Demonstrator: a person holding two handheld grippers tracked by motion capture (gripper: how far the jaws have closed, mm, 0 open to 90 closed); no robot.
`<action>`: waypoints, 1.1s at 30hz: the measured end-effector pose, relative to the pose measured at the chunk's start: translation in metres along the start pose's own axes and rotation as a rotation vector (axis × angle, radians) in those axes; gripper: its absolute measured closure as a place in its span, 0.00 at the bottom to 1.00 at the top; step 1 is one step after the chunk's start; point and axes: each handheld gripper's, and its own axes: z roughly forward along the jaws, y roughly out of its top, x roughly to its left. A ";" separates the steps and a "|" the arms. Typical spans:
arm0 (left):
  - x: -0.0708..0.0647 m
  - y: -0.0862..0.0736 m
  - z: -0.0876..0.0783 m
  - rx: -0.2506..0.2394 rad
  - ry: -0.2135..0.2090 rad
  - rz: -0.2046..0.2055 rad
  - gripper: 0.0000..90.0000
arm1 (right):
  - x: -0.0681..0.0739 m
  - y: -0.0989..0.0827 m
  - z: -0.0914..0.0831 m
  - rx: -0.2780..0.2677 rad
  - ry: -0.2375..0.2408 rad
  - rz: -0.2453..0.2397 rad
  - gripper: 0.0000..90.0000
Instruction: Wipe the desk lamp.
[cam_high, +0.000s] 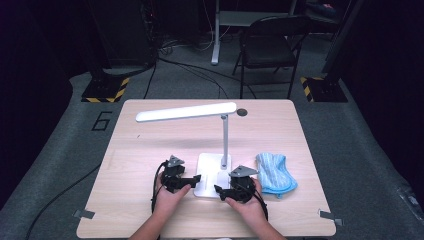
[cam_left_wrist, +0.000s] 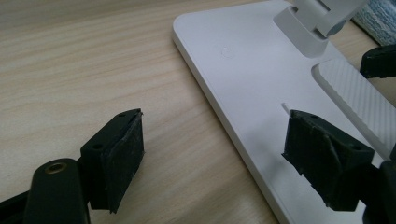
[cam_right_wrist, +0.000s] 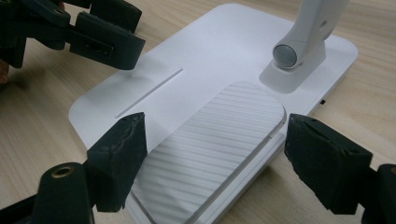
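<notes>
A white desk lamp stands mid-table, its flat base (cam_high: 210, 167) under a thin stem and a long light bar (cam_high: 186, 112). My left gripper (cam_high: 196, 179) sits at the base's left edge. In the left gripper view its jaws (cam_left_wrist: 217, 140) stand open, one over the wood and one over the base (cam_left_wrist: 252, 79). My right gripper (cam_high: 218, 189) is at the base's near right corner. It is open (cam_right_wrist: 215, 144), straddling the ribbed pad (cam_right_wrist: 224, 135) without pressing on it. The left gripper (cam_right_wrist: 107, 37) shows across the base in the right gripper view.
A blue striped cloth (cam_high: 274, 172) lies crumpled just right of the lamp base. A dark round grommet (cam_high: 242, 112) sits near the table's far edge. Behind the table stand a folding chair (cam_high: 270, 45) and floor stands with striped feet.
</notes>
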 end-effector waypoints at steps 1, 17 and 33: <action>0.000 0.000 0.000 0.000 0.000 0.000 0.22 | 0.000 0.000 0.000 0.000 0.000 0.000 0.23; 0.004 0.002 0.003 -0.003 0.001 -0.001 0.22 | -0.021 -0.007 -0.014 -0.013 0.034 0.020 0.42; 0.014 0.006 0.001 -0.005 -0.010 -0.001 0.23 | -0.028 0.002 -0.002 -0.018 0.038 0.033 0.48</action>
